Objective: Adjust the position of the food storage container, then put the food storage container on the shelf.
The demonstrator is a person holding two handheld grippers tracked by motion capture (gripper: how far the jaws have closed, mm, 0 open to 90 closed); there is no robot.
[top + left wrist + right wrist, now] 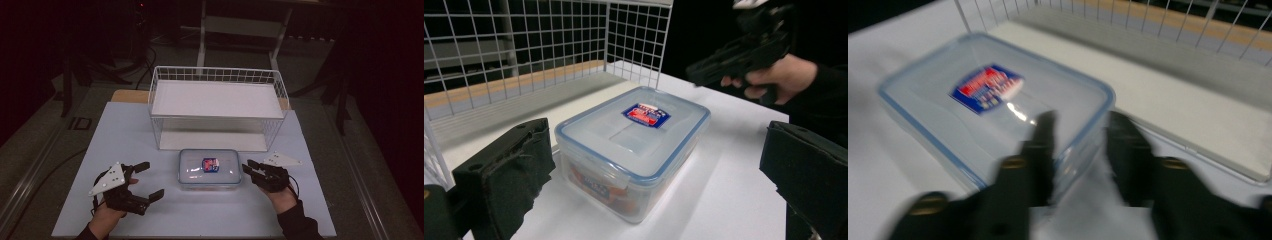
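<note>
Container (210,168), a clear lidded box with a blue seal, sits on the table (125,130) just before the wire basket (217,107), flanked by the released left gripper (150,181) and, part-open at its right edge, the right gripper (251,169), so closing on both sides seems next.

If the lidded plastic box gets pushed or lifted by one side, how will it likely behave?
The plastic box looks stiff: moulded walls and a blue-rimmed lid. Its flat, wide base on the smooth white table suggests it would slide rather than tip. It probably feels light; some contents show through the wall, so those may shift if it is tilted.
</note>
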